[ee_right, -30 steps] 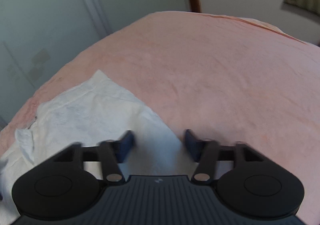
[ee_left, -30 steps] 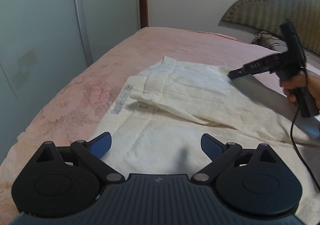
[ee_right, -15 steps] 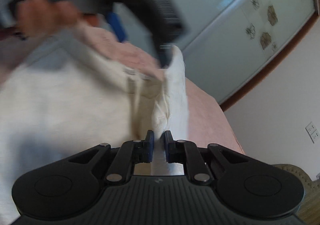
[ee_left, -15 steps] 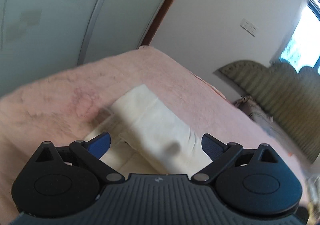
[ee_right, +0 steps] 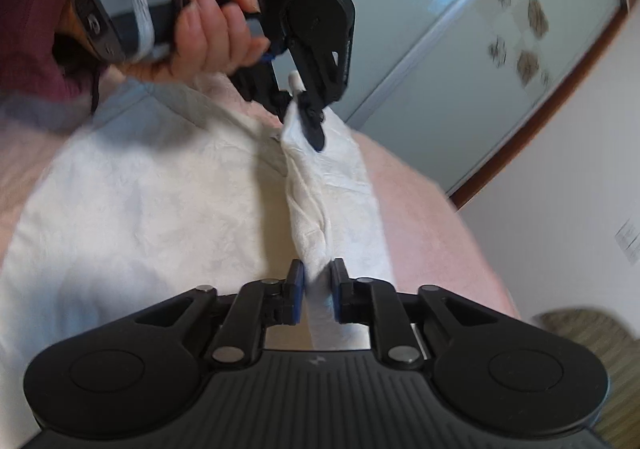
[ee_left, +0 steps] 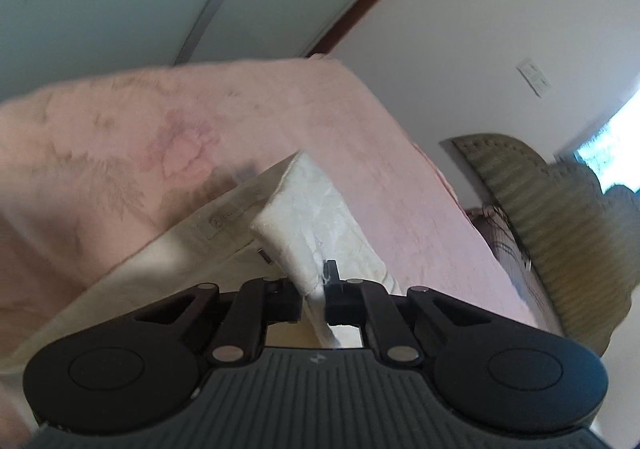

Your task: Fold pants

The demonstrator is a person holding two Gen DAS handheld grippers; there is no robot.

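**On the pink bed, pants pinched at both ends**

Across the bedspread (ee_right: 420, 217) lie white pants (ee_right: 160, 209), soft and limp. Left gripper (ee_left: 314, 289) is clamped on a raised fold; right gripper (ee_right: 316, 289), jaws easing apart, straddles it. Grip edges.

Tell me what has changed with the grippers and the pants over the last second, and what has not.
The left gripper, wide open a second ago, has clamped shut on the pants at one end of a raised fold. The right gripper swung over from the bare pink bedspread to the fold's other end; its jaws are opening, cloth between them. The rest of the pants still lies on the bed.
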